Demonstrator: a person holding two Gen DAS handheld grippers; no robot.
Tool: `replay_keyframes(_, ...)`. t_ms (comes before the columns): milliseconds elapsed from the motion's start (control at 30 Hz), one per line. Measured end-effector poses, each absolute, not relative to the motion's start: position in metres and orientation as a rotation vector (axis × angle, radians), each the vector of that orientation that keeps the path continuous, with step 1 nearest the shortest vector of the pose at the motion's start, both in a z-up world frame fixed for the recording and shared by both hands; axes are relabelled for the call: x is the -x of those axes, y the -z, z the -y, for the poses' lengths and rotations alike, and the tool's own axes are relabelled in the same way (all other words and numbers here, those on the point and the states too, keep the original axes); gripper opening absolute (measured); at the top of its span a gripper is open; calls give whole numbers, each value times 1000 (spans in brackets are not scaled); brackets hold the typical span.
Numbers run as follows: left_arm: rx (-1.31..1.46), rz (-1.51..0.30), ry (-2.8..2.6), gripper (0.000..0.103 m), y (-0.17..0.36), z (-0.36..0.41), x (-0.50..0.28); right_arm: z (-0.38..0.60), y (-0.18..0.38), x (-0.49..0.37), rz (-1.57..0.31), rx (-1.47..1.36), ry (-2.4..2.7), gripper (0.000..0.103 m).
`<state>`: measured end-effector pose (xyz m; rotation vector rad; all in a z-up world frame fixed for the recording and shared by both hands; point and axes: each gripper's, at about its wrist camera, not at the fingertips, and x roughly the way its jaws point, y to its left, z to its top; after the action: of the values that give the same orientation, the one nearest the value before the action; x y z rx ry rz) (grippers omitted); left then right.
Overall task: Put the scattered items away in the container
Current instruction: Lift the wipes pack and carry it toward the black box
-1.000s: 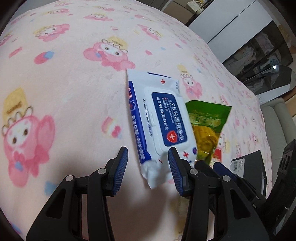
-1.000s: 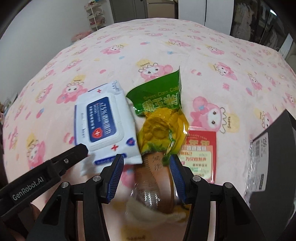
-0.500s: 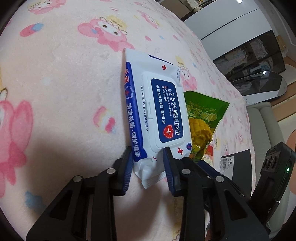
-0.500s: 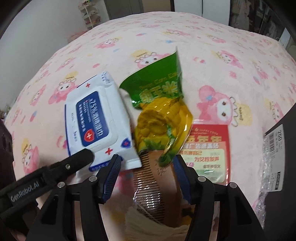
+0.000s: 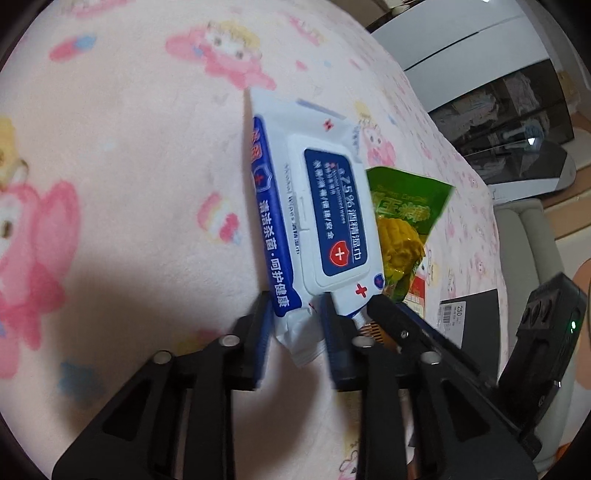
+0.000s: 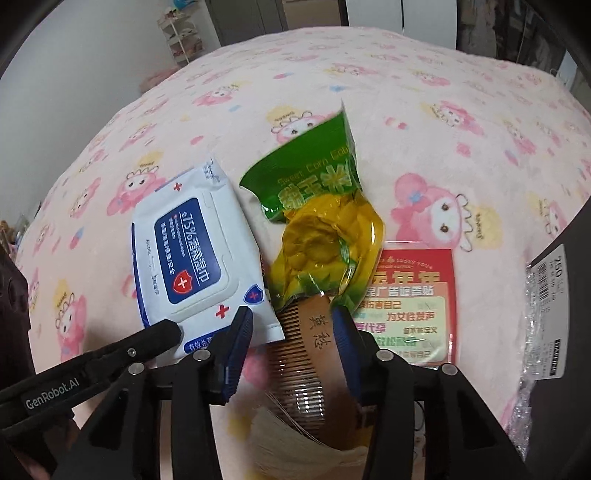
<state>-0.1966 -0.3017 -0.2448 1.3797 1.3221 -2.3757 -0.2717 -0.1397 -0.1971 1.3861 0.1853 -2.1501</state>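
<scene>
— What covers the bed?
— A fleecy pink blanket point(image 5: 129, 166), printed all over with pink cartoon figures, yellow crowns and small blue and pink dots. A soft shadow falls on it at the near edge in the left wrist view.
— And beyond the bed?
— On one side, white cabinet doors point(image 5: 461, 44), next to a dark glass-fronted cabinet point(image 5: 517, 110) whose contents are too dim to tell. A pale cushioned seat point(image 5: 524, 236) sits just beside the bed.
— The other side?
— A plain white wall point(image 6: 92, 55), with a small white shelf rack point(image 6: 183, 33) against it, and grey doors point(image 6: 251, 18) further along.
</scene>
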Motion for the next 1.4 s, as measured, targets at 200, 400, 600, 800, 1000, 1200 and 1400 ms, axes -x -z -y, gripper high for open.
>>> replay_keyframes(200,-1381,-1269,2406,18,241,295,197,135,199,253,-127,-1392,2116,43)
replay_keyframes(400,-1385,-1247,2421,15,235,278,182,122,192,231,-152,-1400,2116,43)
replay_keyframes(600,-1412,-1287,2454,15,229,241,144,76,172,203,-136,-1400,2150,43)
replay_keyframes(800,-1509,-1269,2514,16,230,192,93,25,174,165,-78,-1461,2154,43)
replay_keyframes(1000,-1522,-1290,2508,36,231,178,82,-4,193,135,-28,-1545,2112,43)
replay_keyframes(1200,-1354,-1311,2475,35,229,206,80,-4,198,126,-7,-1554,2078,43)
replay_keyframes(1400,-1395,-1285,2500,16,234,201,88,14,201,123,-50,-1549,2070,43)
